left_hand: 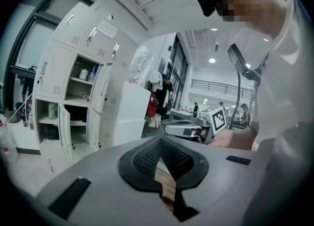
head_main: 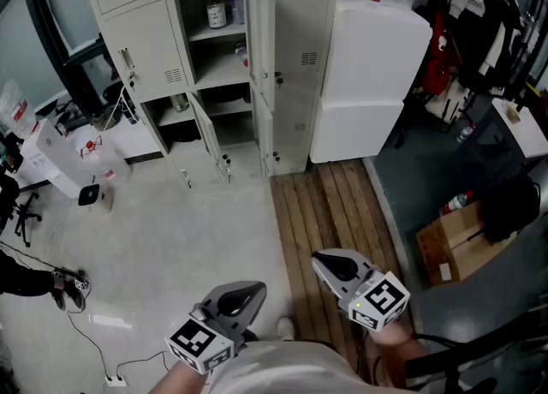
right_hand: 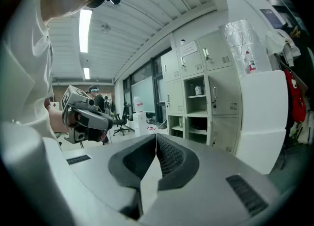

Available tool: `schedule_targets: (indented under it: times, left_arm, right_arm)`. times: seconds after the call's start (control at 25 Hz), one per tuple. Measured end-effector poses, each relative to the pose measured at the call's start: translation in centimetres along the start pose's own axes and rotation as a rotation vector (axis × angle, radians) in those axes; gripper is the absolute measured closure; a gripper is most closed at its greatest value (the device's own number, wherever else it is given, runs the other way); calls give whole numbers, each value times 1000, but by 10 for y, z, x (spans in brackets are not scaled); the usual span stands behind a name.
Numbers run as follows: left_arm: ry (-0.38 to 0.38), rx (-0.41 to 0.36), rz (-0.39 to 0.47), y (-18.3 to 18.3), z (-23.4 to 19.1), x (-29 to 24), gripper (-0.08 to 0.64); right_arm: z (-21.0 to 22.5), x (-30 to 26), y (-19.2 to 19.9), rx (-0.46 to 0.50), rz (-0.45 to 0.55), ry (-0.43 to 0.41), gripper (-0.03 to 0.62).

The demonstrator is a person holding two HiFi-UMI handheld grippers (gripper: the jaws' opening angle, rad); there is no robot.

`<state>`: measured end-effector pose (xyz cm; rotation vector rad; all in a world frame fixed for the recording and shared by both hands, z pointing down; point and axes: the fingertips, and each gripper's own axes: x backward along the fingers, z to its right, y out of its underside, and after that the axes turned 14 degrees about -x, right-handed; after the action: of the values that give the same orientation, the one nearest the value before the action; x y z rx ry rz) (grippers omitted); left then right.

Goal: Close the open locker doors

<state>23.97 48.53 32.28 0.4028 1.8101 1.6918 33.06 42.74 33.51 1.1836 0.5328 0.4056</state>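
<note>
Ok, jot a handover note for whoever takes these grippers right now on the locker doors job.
Left gripper: shut, empty.
Right gripper: shut, empty.
Both are held low near the body, well short of the lockers.
Open: upper door, lower left door, lower right door.
Done: none of the three is shut.
Left: walk up and push each one closed.

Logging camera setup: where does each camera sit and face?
Head view: on the head, steeply down at floor and lockers; left gripper and right gripper show.
Left gripper view: on left gripper, along its shut jaws, lockers at left; right gripper, shirt show.
Right gripper view: on right gripper, along its shut jaws; left gripper, shirt show.
Shared: all see the lockers.
</note>
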Motion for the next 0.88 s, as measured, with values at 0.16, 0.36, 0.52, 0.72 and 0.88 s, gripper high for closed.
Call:
schedule_targets:
  times: [0.16,0.36,0.52,0.72,0.88]
  left_arm:
    - [29,-21,-13,-9,-6,-19,549]
    - [63,-21,3,-22,-37,-40,549]
    - [106,-37,30,-32,-71,-55,549]
    - [123,-23,73,-41,-138,-53,548]
    - [137,-38,67,-40,-190,-48,548]
  right_arm:
    - [20,-11,-19,1,1,6,574]
    - [41,-48,-41,3,-9,-22,575]
    - [50,-88,-64,46,-14,-36,575]
    - [81,-137,-92,44,11,-5,572]
    - [115,-172,-115,62,15,53,571]
